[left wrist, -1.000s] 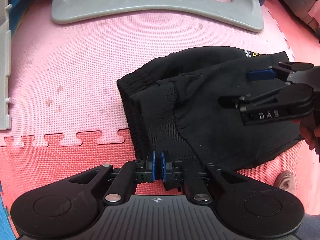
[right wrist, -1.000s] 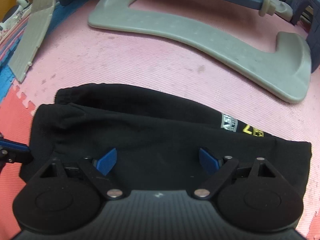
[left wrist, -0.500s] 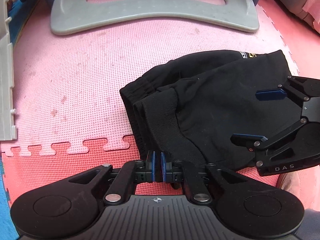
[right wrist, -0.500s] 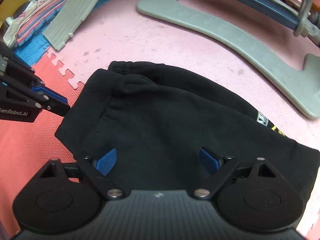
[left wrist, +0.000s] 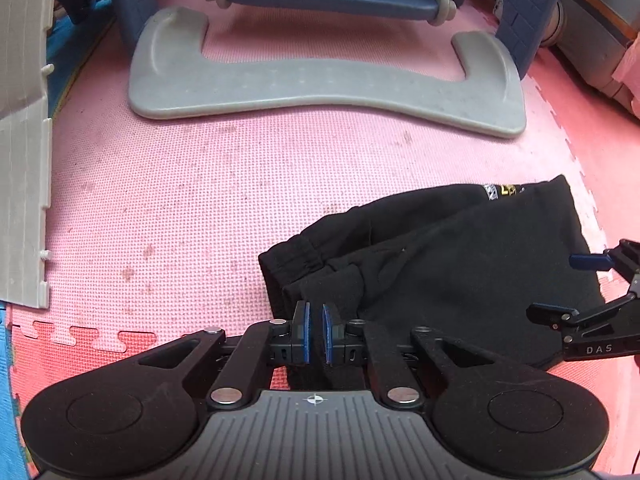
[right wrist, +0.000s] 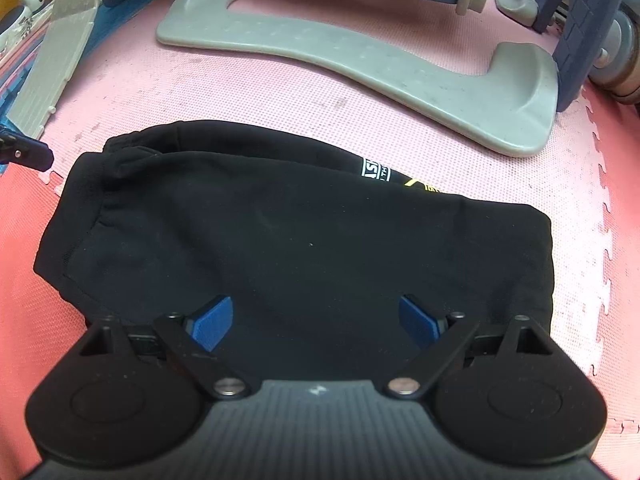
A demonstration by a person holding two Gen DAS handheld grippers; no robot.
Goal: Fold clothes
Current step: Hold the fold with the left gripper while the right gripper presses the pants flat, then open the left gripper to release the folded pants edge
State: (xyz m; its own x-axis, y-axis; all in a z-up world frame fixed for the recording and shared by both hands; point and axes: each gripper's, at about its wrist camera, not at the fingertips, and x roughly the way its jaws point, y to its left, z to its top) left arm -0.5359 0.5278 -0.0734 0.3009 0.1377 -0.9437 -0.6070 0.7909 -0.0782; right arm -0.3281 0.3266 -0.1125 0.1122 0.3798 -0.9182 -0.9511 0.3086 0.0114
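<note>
Black sweatpants [right wrist: 304, 240] lie folded on the pink foam mat [left wrist: 200, 200], centre frame. Your left gripper [left wrist: 315, 334] is nearly closed, holding nothing visible; your right gripper [right wrist: 316, 320] gapes wide above them. Soft, limp fleece: pinch the elastic waistband [left wrist: 292, 256].

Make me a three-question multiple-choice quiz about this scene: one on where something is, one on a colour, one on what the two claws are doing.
1. Where does the black garment lie?
A. on the foam floor mat
B. on the grey curved base
C. in a basket

2. What colour are the pads on the gripper fingers?
A. red
B. blue
C. green

3. How do the grippers stand?
A. both wide open
B. both nearly closed
C. left nearly closed, right wide open

Answers:
1. A: the garment rests flat on the pink foam floor mat, short of the grey curved base.
2. B: blue shows in both views.
3. C: left gripper pads sit close together with a slim gap; right gripper pads are far apart.
</note>
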